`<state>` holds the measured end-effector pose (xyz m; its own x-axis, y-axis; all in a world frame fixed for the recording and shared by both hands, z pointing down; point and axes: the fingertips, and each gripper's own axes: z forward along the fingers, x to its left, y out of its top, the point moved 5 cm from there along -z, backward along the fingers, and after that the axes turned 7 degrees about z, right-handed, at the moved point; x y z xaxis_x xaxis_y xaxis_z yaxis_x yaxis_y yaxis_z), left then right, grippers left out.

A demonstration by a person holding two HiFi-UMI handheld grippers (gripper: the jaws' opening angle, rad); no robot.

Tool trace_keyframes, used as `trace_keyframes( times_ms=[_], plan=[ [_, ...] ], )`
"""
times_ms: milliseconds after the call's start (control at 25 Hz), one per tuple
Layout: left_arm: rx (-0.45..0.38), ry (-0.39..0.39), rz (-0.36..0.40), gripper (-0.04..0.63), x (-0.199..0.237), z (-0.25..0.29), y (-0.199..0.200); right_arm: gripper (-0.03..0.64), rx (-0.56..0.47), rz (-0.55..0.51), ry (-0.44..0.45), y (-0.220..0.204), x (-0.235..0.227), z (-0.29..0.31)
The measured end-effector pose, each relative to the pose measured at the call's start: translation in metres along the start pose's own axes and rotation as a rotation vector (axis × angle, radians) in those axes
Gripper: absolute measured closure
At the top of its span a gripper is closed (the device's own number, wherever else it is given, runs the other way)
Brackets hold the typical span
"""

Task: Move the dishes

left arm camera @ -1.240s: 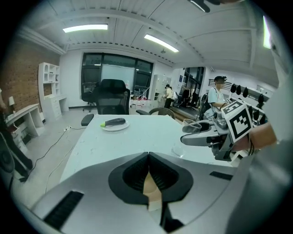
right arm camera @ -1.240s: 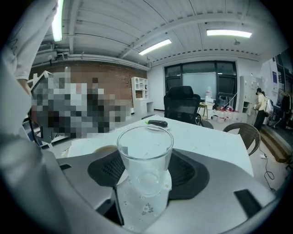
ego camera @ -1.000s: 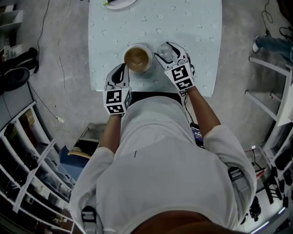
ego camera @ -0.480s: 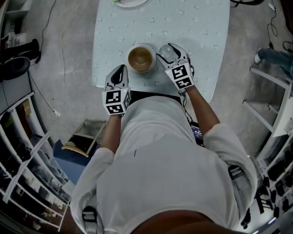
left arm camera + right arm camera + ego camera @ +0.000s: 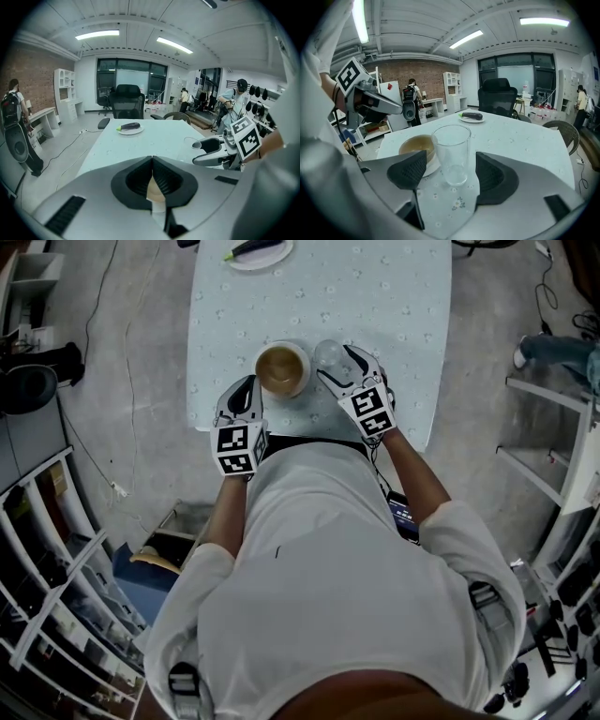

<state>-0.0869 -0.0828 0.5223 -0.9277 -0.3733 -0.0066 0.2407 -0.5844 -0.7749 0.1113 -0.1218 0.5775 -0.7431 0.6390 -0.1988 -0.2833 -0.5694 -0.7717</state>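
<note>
A clear empty glass point(image 5: 452, 150) stands upright on the flowered tablecloth, between the jaws of my right gripper point(image 5: 452, 174). The jaws have just been opening, and both pads stand clear of the glass. In the head view the glass point(image 5: 327, 356) is just right of a tan bowl point(image 5: 283, 368), with my right gripper point(image 5: 341, 363) around it. The bowl point(image 5: 416, 146) sits left of the glass on a white saucer. My left gripper point(image 5: 246, 387) hovers at the table's near edge, left of the bowl, its jaws point(image 5: 153, 180) shut with nothing gripped.
A white plate with a dark eggplant point(image 5: 260, 250) lies at the table's far end point(image 5: 471, 116). The table point(image 5: 403, 306) is long and narrow, with bare cloth between the bowl and that plate. Office chairs stand beyond it, shelving point(image 5: 47, 549) and cables on the floor alongside.
My right gripper's jaws have spread away from the glass, which now stands free beside the bowl. The left gripper has stayed where it was.
</note>
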Motion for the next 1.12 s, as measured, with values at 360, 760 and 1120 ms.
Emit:
trace_keyframes(
  times_ms=[360, 760, 1120],
  plan=[
    [-0.019, -0.055, 0.014, 0.575, -0.019, 0.003, 0.01, 0.431, -0.046, 0.071, -0.02, -0.004, 0.014, -0.053],
    [0.002, -0.047, 0.042, 0.575, -0.038, -0.002, 0.008, 0.522, -0.083, 0.214, 0.086, -0.019, 0.029, -0.073],
    [0.046, -0.044, 0.004, 0.575, -0.011, -0.001, -0.024, 0.518, 0.025, 0.332, 0.113, -0.035, 0.05, -0.042]
  ],
)
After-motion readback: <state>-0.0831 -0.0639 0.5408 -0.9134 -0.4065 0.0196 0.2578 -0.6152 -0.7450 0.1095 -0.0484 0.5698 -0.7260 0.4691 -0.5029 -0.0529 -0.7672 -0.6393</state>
